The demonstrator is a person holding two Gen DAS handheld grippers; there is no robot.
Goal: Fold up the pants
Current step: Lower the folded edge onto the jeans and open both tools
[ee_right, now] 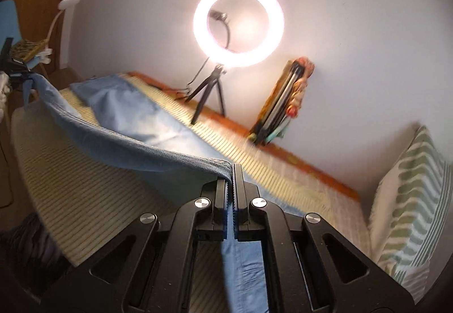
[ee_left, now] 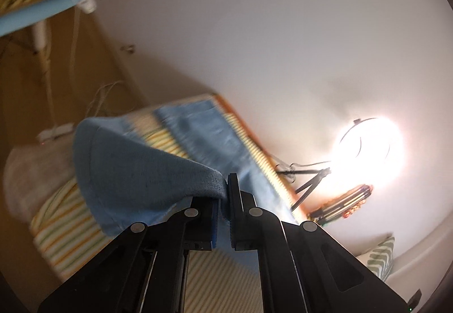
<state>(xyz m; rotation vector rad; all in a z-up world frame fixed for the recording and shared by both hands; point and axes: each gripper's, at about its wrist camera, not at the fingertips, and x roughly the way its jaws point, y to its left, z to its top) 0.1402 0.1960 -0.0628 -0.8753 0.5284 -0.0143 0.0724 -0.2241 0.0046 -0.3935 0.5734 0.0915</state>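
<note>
Striped bedding (ee_right: 93,199), green and yellow on cream, covered the bed on which the work lay, with a white wall behind.

Right tool (ee_right: 232,171): fingers pressed together on a hemmed edge of the pants (ee_right: 136,120), blue denim-like cloth. From the pinch the edge ran up and leftward in a taut, lifted span; more blue cloth hung beneath the tool.

Left tool (ee_left: 225,185): likewise clamped on a fold of the same pants (ee_left: 136,168), the cloth draped from its tips down toward the bed (view blurred). In the right wrist view the left tool (ee_right: 27,76) appeared at the far left end of the raised edge.

Remainder of the pants: lay flat on the bedding further back, toward the wall.

Pillow (ee_right: 410,205): green-and-white pattern, at the right end of the bed.

Orange strip (ee_right: 283,153): ran along the bed's far edge beside the wall.

Ring light (ee_right: 238,24): lit, on a small black tripod (ee_right: 208,92) standing at the far side.

Bundle of flat items (ee_right: 283,103): propped against the wall, just right of the tripod.
</note>
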